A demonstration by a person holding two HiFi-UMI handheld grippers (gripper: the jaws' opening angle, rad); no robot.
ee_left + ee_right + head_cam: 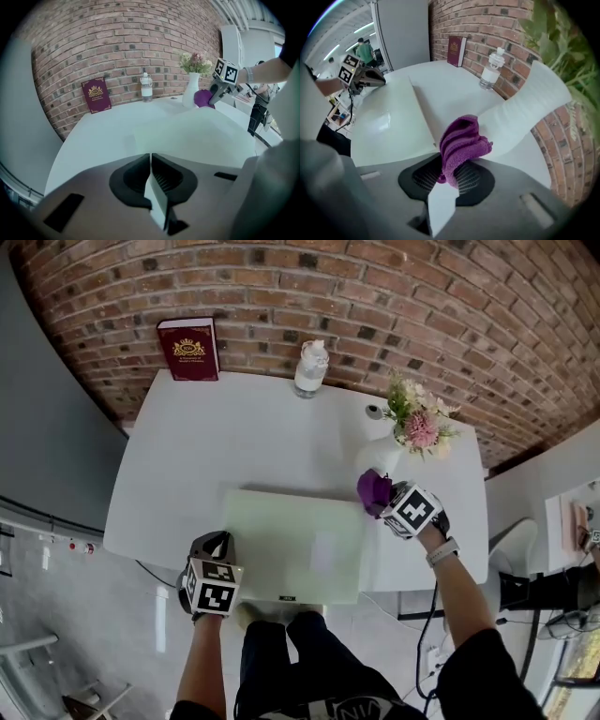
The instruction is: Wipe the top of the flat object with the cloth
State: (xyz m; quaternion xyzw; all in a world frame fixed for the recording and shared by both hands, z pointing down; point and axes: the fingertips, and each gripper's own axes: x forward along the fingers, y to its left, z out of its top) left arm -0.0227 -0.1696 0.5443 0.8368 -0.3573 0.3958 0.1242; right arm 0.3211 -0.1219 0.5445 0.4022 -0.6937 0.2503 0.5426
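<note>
A pale green flat board (291, 545) lies at the front of the white table (187, 465). My right gripper (382, 499) is shut on a bunched purple cloth (373, 488) and hangs over the board's far right corner, close to the vase. In the right gripper view the cloth (461, 145) sticks out from between the jaws of that gripper (452, 172), with the board (393, 122) to its left. My left gripper (217, 540) sits at the board's front left edge. Its jaws (151, 159) are shut with nothing seen between them.
A white vase of flowers (412, 423) stands just behind the right gripper, very near the cloth. A clear bottle (311, 367) and a dark red book (189, 348) stand at the back edge against the brick wall. The table's front edge runs along the board.
</note>
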